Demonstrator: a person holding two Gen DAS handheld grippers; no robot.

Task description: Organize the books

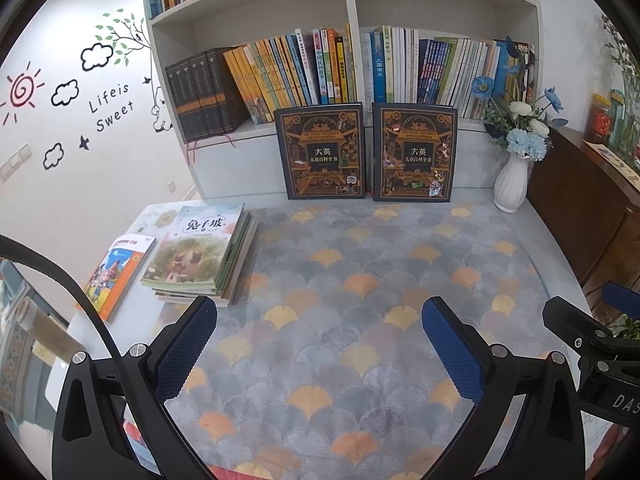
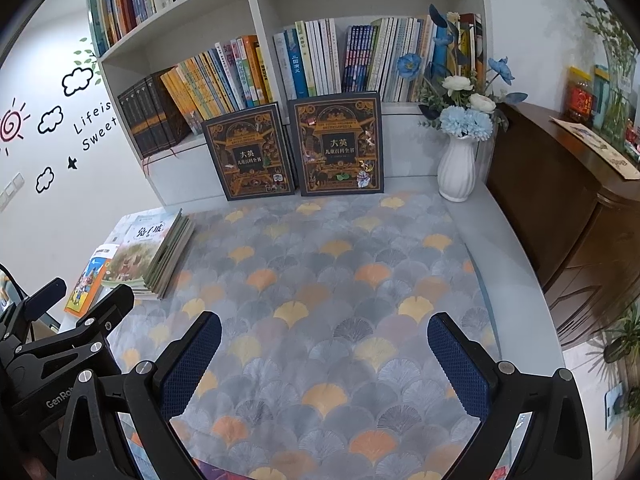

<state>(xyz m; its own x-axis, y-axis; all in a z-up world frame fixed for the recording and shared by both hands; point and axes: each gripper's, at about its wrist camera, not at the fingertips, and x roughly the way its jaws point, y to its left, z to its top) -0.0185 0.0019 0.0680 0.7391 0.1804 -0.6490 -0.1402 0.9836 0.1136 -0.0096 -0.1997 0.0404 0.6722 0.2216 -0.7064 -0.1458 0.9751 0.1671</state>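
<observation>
Lying at left of frame, the book stack (image 1: 204, 256) looks heavy, slippery; both the left gripper (image 1: 320, 344) and right gripper (image 2: 324, 354) spread empty—grip spines.

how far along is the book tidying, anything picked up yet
Done: nothing clearly; the two dark encyclopedias stand against the shelf. In hand: nothing, left gripper and right gripper are open. Left: the stack of books and the orange book.
</observation>
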